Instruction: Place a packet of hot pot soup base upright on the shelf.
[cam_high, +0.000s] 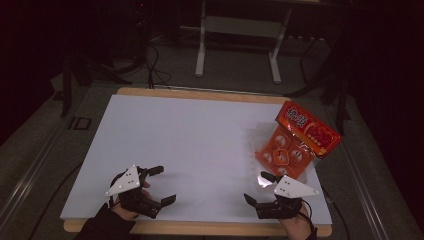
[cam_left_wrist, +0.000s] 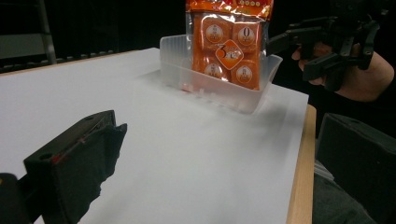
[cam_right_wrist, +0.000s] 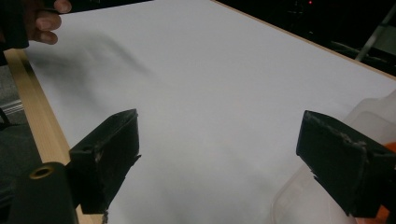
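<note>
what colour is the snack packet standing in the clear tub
Orange, with a red banner across its top; the snack packet shows best in the left gripper view.

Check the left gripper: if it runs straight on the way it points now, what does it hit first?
Likely the clear plastic tub holding the orange snack pack, across bare white tabletop. The left gripper is open; depth is unclear.

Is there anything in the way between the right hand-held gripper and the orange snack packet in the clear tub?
Nothing visible. The right hand-held gripper sits open just near the clear plastic tub, where the orange snack packet stands, with bare white tabletop between.
</note>
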